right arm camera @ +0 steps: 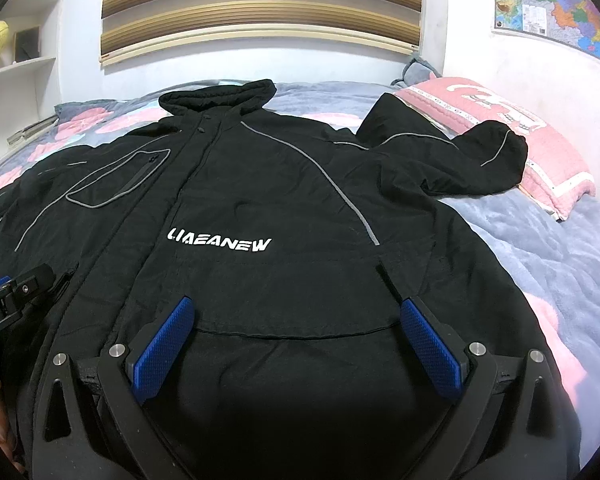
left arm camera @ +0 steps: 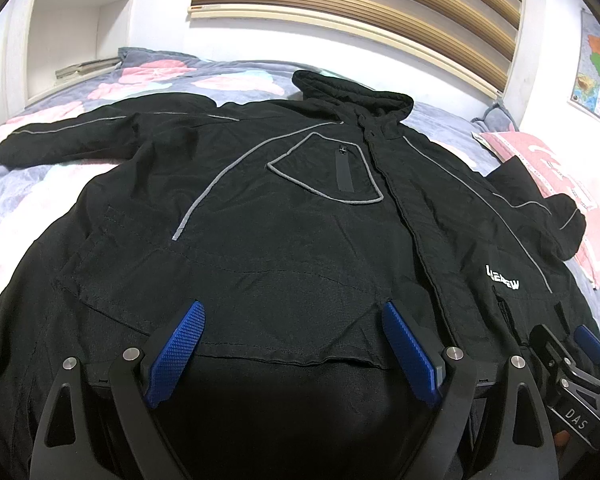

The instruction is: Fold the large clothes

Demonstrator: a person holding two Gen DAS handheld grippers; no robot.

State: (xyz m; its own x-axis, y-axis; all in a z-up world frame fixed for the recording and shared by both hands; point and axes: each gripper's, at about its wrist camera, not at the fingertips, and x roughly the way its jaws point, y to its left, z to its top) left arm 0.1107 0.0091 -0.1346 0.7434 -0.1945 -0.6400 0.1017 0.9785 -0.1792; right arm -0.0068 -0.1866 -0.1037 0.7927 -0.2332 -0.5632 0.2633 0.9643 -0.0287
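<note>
A black jacket [right arm camera: 260, 208] with thin grey piping and white chest lettering lies on a grey-blue quilt [right arm camera: 560, 264] patterned with pink blossoms. A pink pillow [right arm camera: 512, 132] has white trim. Both grippers, left [left arm camera: 294, 320] and right [right arm camera: 296, 316], are black with blue textured pads [right arm camera: 162, 344]. The blind [left arm camera: 360, 4] is striped brown and tan; the walls are white, with a many-coloured map [right arm camera: 560, 4].

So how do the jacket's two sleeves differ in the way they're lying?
The left sleeve stretches out nearly straight across the floral bedspread, while the right sleeve bends at the elbow, its cuff resting against the pink pillow. Both are black with a thin grey piping line and lie flat, ungripped.
</note>
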